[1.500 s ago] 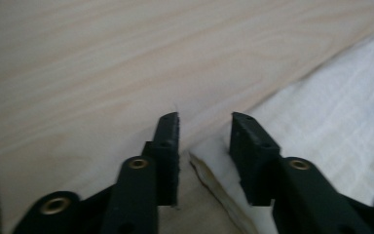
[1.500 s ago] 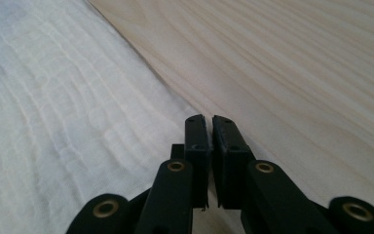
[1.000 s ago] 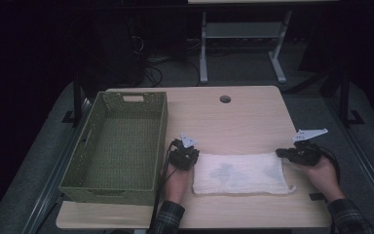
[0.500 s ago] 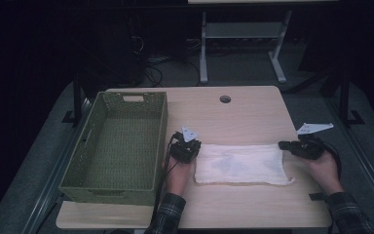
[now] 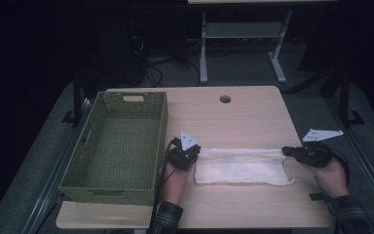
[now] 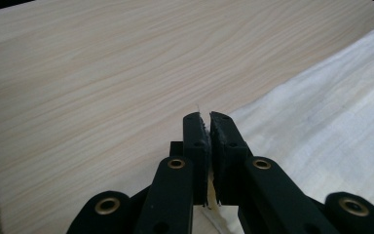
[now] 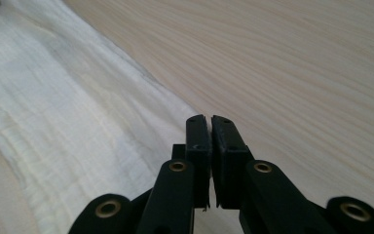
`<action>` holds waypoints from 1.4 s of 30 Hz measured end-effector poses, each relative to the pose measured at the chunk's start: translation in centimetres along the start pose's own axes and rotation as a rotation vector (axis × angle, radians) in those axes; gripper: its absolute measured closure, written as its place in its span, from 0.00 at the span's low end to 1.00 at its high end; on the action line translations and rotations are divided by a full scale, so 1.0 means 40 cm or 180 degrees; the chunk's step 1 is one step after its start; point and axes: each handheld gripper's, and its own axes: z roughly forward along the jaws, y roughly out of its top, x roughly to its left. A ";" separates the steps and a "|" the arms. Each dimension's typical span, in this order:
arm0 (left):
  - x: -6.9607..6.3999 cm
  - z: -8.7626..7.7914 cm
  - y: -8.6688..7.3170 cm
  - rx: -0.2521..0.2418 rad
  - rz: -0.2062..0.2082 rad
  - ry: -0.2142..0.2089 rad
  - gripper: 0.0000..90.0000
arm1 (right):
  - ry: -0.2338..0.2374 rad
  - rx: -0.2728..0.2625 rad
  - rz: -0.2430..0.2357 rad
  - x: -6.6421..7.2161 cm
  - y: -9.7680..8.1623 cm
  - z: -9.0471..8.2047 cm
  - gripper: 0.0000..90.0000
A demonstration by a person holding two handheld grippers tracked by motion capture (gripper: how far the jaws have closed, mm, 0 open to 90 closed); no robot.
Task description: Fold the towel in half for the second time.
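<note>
white crinkly cloth (image 5: 241, 166) lies flat on the pale wooden table (image 5: 243, 117), just beside the green woven basket (image 5: 121, 146). left gripper (image 5: 191, 157) sits between the basket and the cloth, its jaws pressed together, pinching the cloth's far corner on that side; a thin bit of fabric shows between them in the left gripper view. right gripper (image 5: 288, 151) is on the cloth's other side, away from the basket, jaws pressed together at that far corner.
</note>
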 end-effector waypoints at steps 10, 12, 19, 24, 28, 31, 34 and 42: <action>-0.017 -0.035 -0.016 -0.0033 0.0040 -0.0031 0.95 | 0.0051 0.0048 -0.0080 0.033 -0.023 -0.023 0.95; -0.026 -0.048 -0.018 -0.0044 0.0045 -0.0043 0.95 | 0.0055 0.0059 -0.0103 0.046 -0.032 -0.034 0.95; -0.054 -0.063 -0.025 0.0021 0.0096 -0.0002 0.95 | 0.0067 0.0062 -0.0102 0.056 -0.048 -0.049 0.95; -0.067 -0.078 -0.035 0.0048 0.0117 0.0023 0.95 | 0.0113 0.0065 -0.0083 0.068 -0.060 -0.060 0.95; -0.074 -0.083 -0.045 0.0080 0.0119 0.0028 0.95 | 0.0135 0.0098 -0.0116 0.078 -0.068 -0.063 0.95; -0.077 -0.083 -0.056 0.0112 0.0094 0.0004 0.95 | 0.0172 0.0142 -0.0110 0.086 -0.075 -0.064 0.95; -0.082 -0.081 -0.066 0.0164 0.0103 -0.0019 0.95 | 0.0192 0.0141 -0.0115 0.089 -0.082 -0.067 0.95; -0.091 -0.086 -0.095 0.0236 0.0050 -0.0027 0.95 | 0.0265 0.0220 -0.0082 0.101 -0.099 -0.064 0.93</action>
